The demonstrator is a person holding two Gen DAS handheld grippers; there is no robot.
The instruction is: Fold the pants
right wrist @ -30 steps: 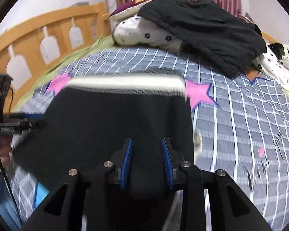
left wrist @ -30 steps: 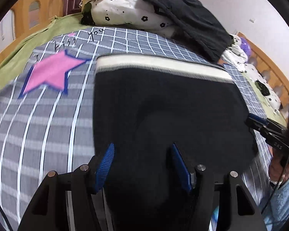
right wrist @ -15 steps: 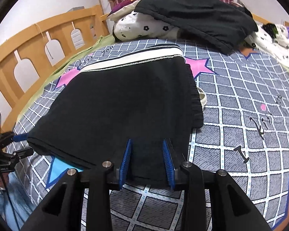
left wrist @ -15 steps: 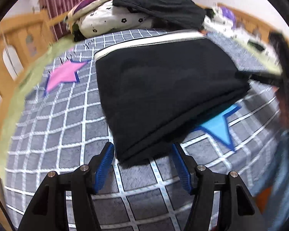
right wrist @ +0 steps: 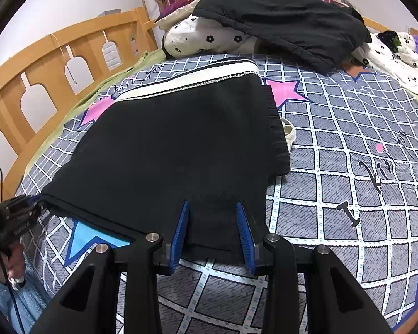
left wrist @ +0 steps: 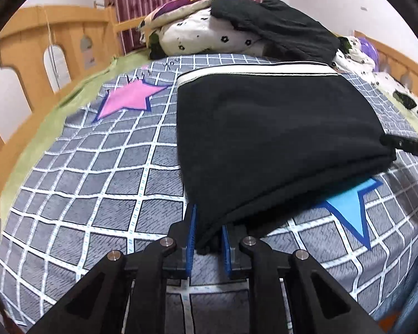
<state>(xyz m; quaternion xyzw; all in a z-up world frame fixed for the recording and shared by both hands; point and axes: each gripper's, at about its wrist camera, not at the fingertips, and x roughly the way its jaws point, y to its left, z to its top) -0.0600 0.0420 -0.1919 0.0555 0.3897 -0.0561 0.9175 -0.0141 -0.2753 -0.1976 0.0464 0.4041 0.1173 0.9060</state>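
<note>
Grey checked bedspread [left wrist: 103, 183] with star prints, wooden rail behind. I see the folded black pants [left wrist: 270, 136] lying flat on it. Left gripper [left wrist: 207, 236] is pinched on their near corner; right gripper [right wrist: 213, 236] stands spread, straddling the near edge [right wrist: 214, 231] without clamping.

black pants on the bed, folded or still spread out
Folded. The black pants lie as a compact rectangle on the checked bedsheet, layered edges stacked at the near corner in the left gripper, white waistband at the far end.
</note>
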